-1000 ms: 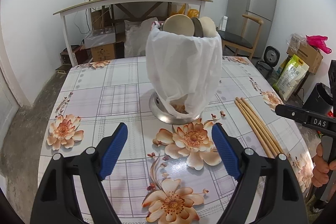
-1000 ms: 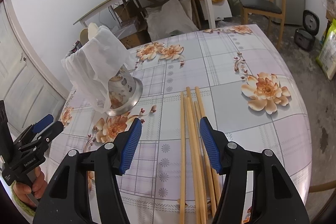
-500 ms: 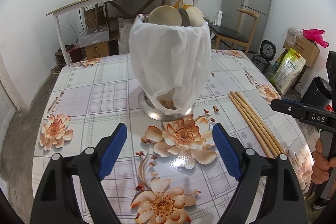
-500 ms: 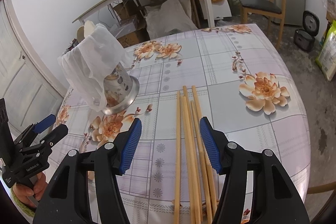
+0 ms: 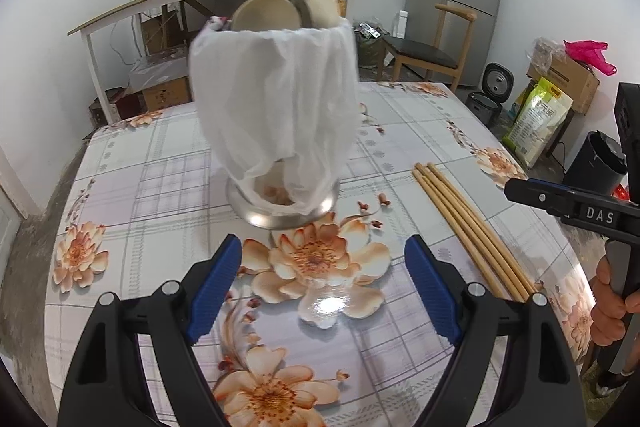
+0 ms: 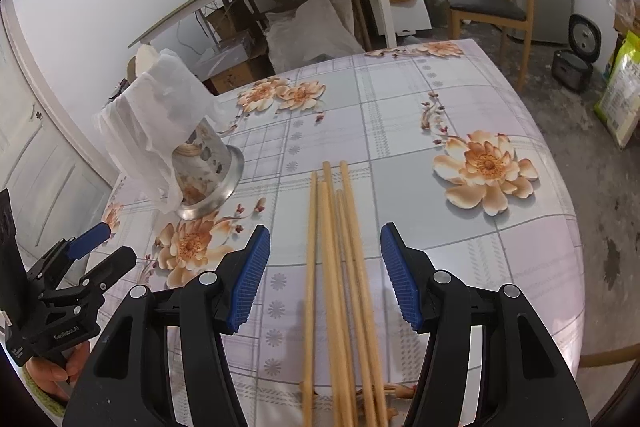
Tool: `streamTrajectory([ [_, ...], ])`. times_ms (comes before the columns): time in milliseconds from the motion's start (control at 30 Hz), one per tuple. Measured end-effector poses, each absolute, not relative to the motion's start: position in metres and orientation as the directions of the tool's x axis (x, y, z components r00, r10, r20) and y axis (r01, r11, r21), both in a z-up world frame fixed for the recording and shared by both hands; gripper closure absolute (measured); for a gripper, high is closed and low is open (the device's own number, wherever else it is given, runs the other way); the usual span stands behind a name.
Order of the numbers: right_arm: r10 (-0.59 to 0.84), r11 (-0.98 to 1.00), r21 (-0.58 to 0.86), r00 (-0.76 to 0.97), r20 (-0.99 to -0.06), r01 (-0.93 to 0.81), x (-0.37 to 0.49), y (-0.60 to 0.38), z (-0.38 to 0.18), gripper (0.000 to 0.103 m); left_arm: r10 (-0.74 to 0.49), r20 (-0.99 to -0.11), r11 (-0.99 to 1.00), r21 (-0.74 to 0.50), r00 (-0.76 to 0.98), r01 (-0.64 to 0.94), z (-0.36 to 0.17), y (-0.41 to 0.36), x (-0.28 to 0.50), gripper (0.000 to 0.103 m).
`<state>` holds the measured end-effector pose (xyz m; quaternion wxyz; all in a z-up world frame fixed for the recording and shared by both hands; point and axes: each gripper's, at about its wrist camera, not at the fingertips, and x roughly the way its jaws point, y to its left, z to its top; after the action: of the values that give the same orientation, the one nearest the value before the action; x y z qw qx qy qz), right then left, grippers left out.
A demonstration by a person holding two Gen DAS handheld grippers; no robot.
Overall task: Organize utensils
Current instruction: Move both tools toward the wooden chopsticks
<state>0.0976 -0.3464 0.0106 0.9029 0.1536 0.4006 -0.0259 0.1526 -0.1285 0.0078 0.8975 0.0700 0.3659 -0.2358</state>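
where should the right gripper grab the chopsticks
Across the middle of the chopsticks, coming down from above. They lie flat on the table, running lengthwise between the right gripper's open jaws, so closing squeezes the loose bundle together.

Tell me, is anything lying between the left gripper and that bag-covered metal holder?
No object: in the left wrist view only bare floral tablecloth separates the open left gripper from the utensil holder. The chopsticks lie off to the side.

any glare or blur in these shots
Left wrist view: a bright glare patch on the tablecloth between the left gripper pads, and the bagged holder looks soft. Right wrist view: the near ends of the chopsticks blur. Both views bend at the edges.
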Motion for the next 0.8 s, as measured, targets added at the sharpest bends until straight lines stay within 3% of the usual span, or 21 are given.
streamTrajectory([
  [133, 0.053, 0.956, 0.232, 0.672, -0.739, 0.180, 0.093, -0.358, 0.007, 0.049, -0.408, -0.689, 0.856, -0.059, 0.599, 0.514, 0.003, -0.146, 0.150, 0.022],
  [267, 0.030, 0.964, 0.196, 0.657, -0.753, 0.181, 0.090, -0.368, -0.001, 0.057, -0.464, -0.687, 0.822, -0.100, 0.559, 0.560, -0.003, -0.166, 0.150, 0.022],
  [533, 0.011, 0.964, 0.170, 0.611, -0.791, 0.203, 0.080, -0.385, -0.027, 0.072, -0.535, -0.716, 0.754, -0.164, 0.449, 0.636, -0.025, -0.215, 0.157, 0.048],
  [800, 0.016, 0.956, 0.190, 0.608, -0.794, 0.223, 0.076, -0.394, -0.032, 0.073, -0.521, -0.746, 0.740, -0.154, 0.414, 0.655, -0.044, -0.252, 0.170, 0.072],
])
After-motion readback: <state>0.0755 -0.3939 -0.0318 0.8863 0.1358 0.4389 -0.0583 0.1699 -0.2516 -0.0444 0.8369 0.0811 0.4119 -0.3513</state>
